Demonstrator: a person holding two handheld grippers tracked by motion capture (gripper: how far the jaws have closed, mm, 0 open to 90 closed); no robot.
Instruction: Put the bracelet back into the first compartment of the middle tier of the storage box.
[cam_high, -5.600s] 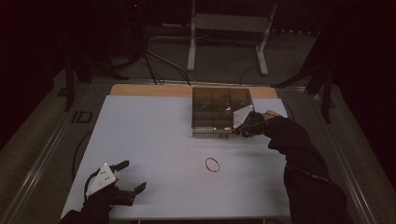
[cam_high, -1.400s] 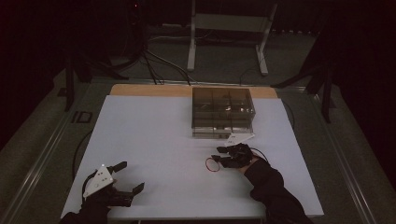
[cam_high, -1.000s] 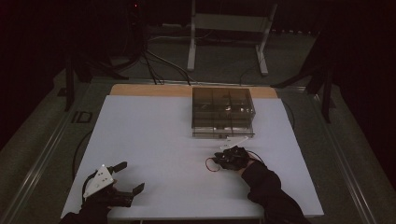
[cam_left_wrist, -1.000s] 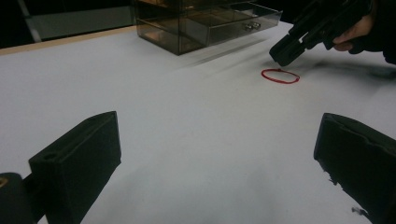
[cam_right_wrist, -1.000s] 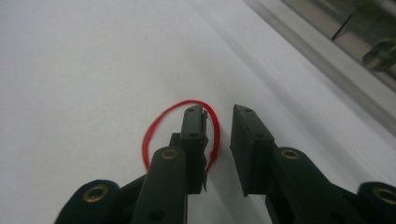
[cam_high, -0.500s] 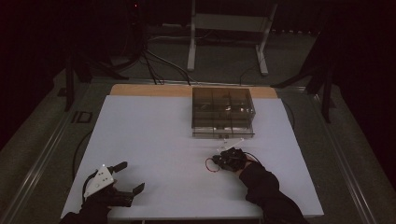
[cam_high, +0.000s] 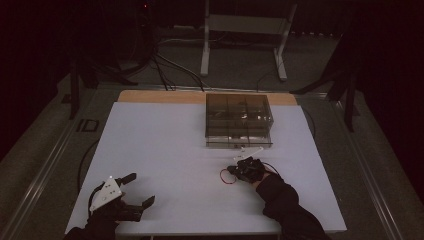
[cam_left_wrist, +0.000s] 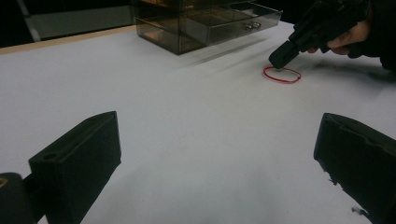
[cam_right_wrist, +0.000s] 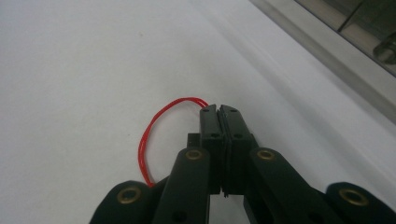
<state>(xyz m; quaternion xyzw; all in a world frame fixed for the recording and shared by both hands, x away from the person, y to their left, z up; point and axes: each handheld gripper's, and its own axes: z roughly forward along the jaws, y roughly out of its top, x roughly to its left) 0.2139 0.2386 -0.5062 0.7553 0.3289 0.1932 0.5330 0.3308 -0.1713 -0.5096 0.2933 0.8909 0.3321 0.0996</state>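
Flat, red rubber band (cam_right_wrist: 154, 135) loops left.

The room is dim; in the high view everything beyond the table (cam_high: 165, 145) sinks into near black, and the white tabletop is the only bright surface. The light seems to come from above, evenly, with no glare. In the left gripper view the near jaws are soft and the box (cam_left_wrist: 201, 23) is slightly blurred, with faint shadows beside it. The right gripper view is sharp at the band (cam_right_wrist: 156, 126), and its far corner is out of focus.
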